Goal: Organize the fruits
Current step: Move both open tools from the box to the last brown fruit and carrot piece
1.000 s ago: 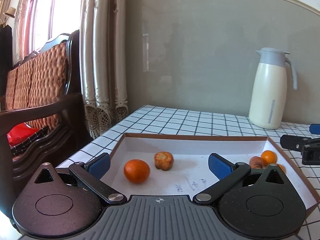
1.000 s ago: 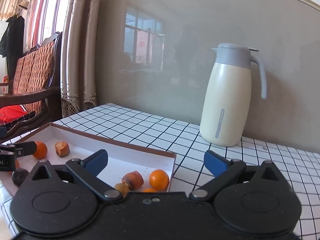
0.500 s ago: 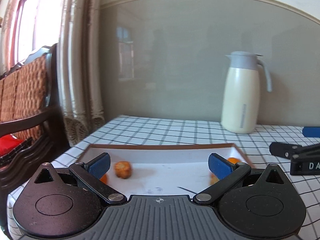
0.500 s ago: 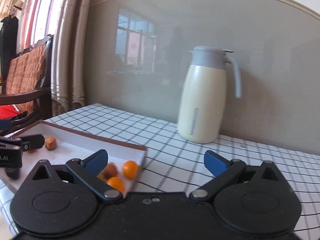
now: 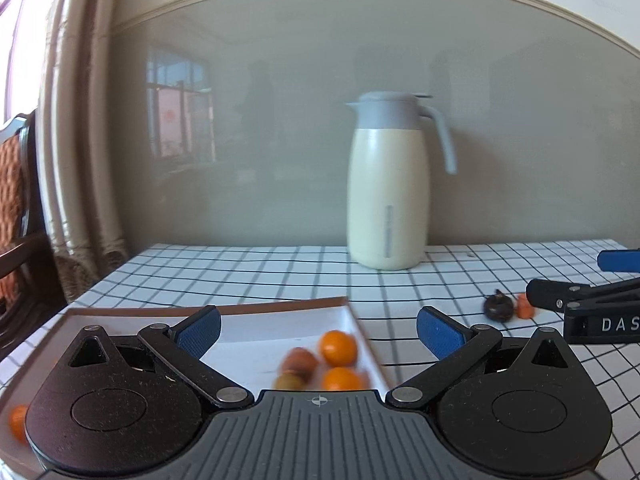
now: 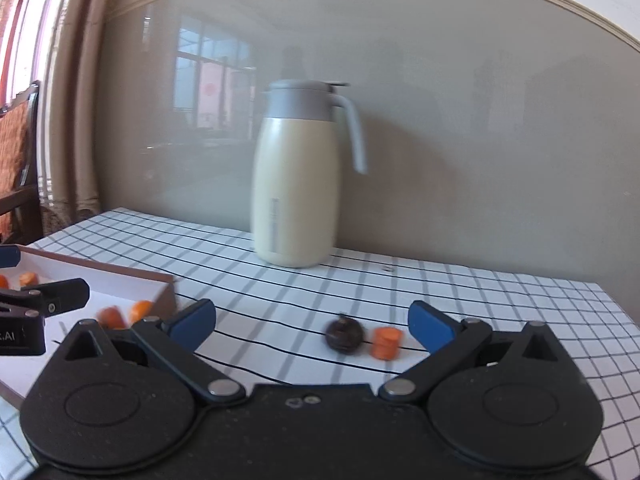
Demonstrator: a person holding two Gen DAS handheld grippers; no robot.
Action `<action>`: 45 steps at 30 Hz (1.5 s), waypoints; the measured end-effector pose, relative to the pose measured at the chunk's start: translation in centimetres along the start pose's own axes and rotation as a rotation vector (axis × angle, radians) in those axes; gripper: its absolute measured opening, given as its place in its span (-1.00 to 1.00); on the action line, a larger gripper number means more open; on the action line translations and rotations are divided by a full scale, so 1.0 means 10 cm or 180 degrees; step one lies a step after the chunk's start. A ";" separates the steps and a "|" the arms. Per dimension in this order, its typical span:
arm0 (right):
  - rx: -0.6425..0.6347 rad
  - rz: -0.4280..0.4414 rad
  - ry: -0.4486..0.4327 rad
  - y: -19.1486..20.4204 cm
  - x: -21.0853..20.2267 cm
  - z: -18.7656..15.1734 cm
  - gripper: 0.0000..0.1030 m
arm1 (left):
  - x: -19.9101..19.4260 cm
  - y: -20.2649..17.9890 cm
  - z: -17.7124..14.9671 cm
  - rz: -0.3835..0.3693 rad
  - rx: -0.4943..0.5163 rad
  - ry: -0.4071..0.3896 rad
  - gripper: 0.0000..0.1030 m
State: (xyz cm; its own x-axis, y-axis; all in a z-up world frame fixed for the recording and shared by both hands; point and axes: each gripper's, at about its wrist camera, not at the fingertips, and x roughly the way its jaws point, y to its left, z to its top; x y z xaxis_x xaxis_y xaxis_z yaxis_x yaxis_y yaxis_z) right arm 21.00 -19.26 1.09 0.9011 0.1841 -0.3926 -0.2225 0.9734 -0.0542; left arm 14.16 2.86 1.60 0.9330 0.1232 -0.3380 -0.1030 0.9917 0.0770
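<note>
- Fruits sit in two places: a cluster in the near right corner of a shallow box [image 5: 280,320], and two loose pieces out on the checked worktop [image 5: 400,284].
- In the box corner, the left wrist view shows two oranges [image 5: 338,347], a reddish-brown fruit [image 5: 299,361] and a yellowish-green one [image 5: 289,381], all smeared by motion blur; the lower ones are partly cut off by the gripper body.
- One more orange piece [image 5: 17,422] peeks out at the far left edge of that view, mostly hidden behind the gripper housing.
- On the worktop, a dark round fruit [image 6: 345,334] lies just beside an orange chunk [image 6: 387,343]; whether they touch is hard to make out.
- The right gripper [image 6: 310,318] hangs with its blue-padded fingers spread wide and nothing between them; the dark fruit and orange chunk lie ahead, toward its right finger.
- The left gripper [image 5: 318,326] is likewise spread and holding nothing, with the box corner and its fruit between the fingers in view.
- In the right wrist view, the box's far end is cut off at the left edge, and the other gripper's dark linkage covers part of the tray floor; two small orange pieces [image 6: 28,278] show behind it.
- A cream thermos jug [image 6: 296,184] with a grey lid and handle stands upright at the back of the worktop, against the grey wall.
- A curtain [image 5: 76,140] and part of a wooden chair [image 5: 16,200] are cropped at the left edge.
</note>
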 end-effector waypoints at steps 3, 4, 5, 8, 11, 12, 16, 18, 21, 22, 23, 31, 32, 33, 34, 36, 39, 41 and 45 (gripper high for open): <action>0.0056 -0.0099 0.0001 -0.16 0.01 -0.03 0.89 | 0.02 -0.15 0.02 -0.0036 0.0051 -0.0026 1.00; 0.0083 -0.0129 0.0009 -0.22 0.01 -0.05 0.89 | 0.03 -0.21 0.03 -0.0055 0.0061 -0.0018 1.00; 0.0114 -0.0162 0.0020 -0.27 0.02 -0.07 0.89 | 0.04 -0.25 0.03 -0.0085 0.0070 -0.0016 1.00; 0.0179 -0.0252 0.0050 -0.41 0.03 -0.11 0.88 | 0.09 -0.41 0.04 -0.0153 0.0132 -0.0011 1.00; 0.0174 -0.0353 0.0079 -0.53 0.09 -0.13 0.89 | 0.20 -0.56 0.05 -0.0228 0.0107 0.0053 1.00; 0.0170 -0.0392 0.0090 -0.57 0.12 -0.14 0.89 | 0.24 -0.62 0.05 -0.0244 0.0114 0.0081 1.00; 0.0261 -0.0478 0.0230 -0.71 0.33 -0.16 0.89 | 0.35 -0.82 0.07 -0.0316 0.0123 0.0099 1.00; 0.0197 -0.0491 0.0350 -0.71 0.47 -0.17 0.89 | 0.43 -0.88 0.07 -0.0336 0.0143 0.0115 1.00; 0.0075 -0.0517 0.0531 -0.65 0.71 -0.19 0.89 | 0.54 -0.87 0.09 -0.0354 0.0086 0.0171 1.00; 0.0028 -0.0546 0.0622 -0.63 0.81 -0.20 0.89 | 0.56 -0.86 0.08 -0.0347 0.0038 0.0181 1.00; -0.0019 -0.0578 0.0695 -0.61 0.91 -0.21 0.88 | 0.60 -0.84 0.08 -0.0358 0.0012 0.0210 1.00; 0.0088 -0.0556 0.0911 -0.58 1.31 -0.20 0.83 | 0.72 -0.82 0.06 -0.0454 -0.0109 0.0271 1.00; 0.0080 -0.0549 0.0911 -0.56 1.34 -0.19 0.82 | 0.74 -0.83 0.05 -0.0461 -0.0089 0.0293 1.00; 0.0048 -0.0569 0.0935 -0.55 1.39 -0.19 0.81 | 0.75 -0.85 0.04 -0.0475 -0.0072 0.0309 1.00; 0.0051 -0.0575 0.0923 -0.55 1.41 -0.20 0.81 | 0.76 -0.86 0.03 -0.0489 -0.0068 0.0315 1.00; 0.0091 -0.0588 0.0955 -0.60 1.42 -0.19 0.79 | 0.80 -0.90 0.02 -0.0516 -0.0050 0.0351 1.00; 0.0060 -0.0709 0.0940 -0.70 1.37 -0.22 0.78 | 0.86 -0.98 0.02 -0.0552 -0.0055 0.0361 1.00; 0.0139 -0.0758 0.0943 -0.85 1.34 -0.26 0.78 | 0.90 -1.05 0.03 -0.0574 -0.0060 0.0382 1.00; 0.0264 -0.0774 0.0912 -1.09 1.26 -0.31 0.77 | 0.97 -1.24 0.05 -0.0617 0.0004 0.0387 1.00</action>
State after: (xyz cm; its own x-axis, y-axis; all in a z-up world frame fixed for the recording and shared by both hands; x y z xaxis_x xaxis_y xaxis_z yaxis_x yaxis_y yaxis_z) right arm 33.61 -27.93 -6.14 0.7807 -0.0876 -0.6187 0.0262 0.9939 -0.1076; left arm 24.60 -8.24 -2.18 0.8870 -0.0661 -0.4571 0.0748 0.9972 0.0008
